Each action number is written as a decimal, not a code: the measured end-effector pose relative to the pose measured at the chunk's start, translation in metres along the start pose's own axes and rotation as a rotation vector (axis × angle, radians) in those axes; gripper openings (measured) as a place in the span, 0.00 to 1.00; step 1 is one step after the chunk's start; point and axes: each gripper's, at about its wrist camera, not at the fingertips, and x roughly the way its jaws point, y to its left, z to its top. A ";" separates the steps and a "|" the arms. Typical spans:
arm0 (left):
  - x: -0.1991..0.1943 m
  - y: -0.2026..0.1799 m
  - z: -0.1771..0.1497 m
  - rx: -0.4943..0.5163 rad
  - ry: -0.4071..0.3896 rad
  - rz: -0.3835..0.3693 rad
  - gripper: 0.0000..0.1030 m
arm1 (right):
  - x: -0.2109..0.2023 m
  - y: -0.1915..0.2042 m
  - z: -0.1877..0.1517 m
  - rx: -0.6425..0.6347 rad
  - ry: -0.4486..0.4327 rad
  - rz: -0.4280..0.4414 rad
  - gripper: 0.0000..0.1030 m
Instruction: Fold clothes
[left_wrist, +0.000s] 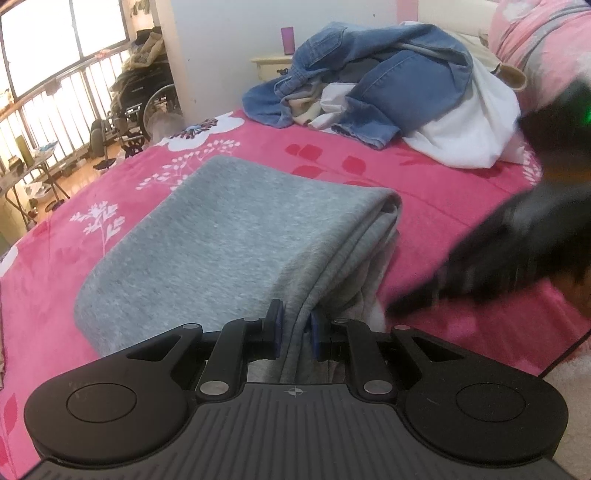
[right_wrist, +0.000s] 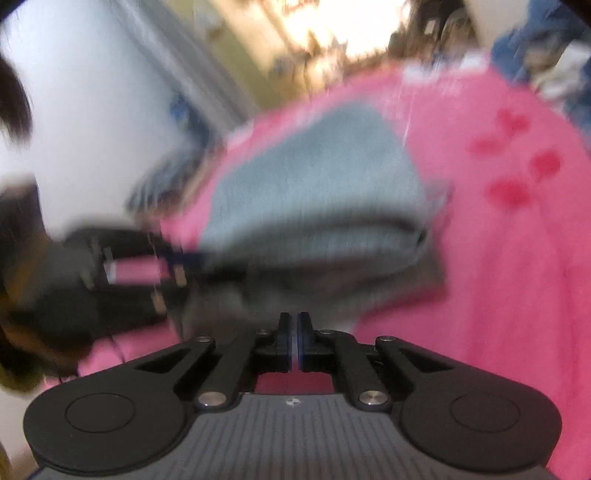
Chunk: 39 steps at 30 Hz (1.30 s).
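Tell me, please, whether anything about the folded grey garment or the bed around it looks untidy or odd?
The grey garment is folded, but its layers splay unevenly along the right edge, where the left gripper pinches it. Behind it, a heap of jeans and white cloth lies unfolded on the pink blanket. Nothing looks damaged.

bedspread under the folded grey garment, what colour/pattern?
The bedspread is hot pink with white flowers and red leaf shapes. Clearest in the left wrist view.
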 end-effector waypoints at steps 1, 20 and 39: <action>0.000 0.000 0.000 0.002 0.001 0.000 0.13 | 0.005 0.002 0.001 0.000 0.005 0.007 0.05; 0.001 0.002 -0.005 -0.037 0.011 -0.008 0.13 | 0.061 -0.010 0.019 0.092 -0.139 0.107 0.00; 0.004 -0.006 -0.011 0.021 0.009 -0.017 0.15 | 0.037 0.061 -0.030 -0.793 -0.266 -0.312 0.02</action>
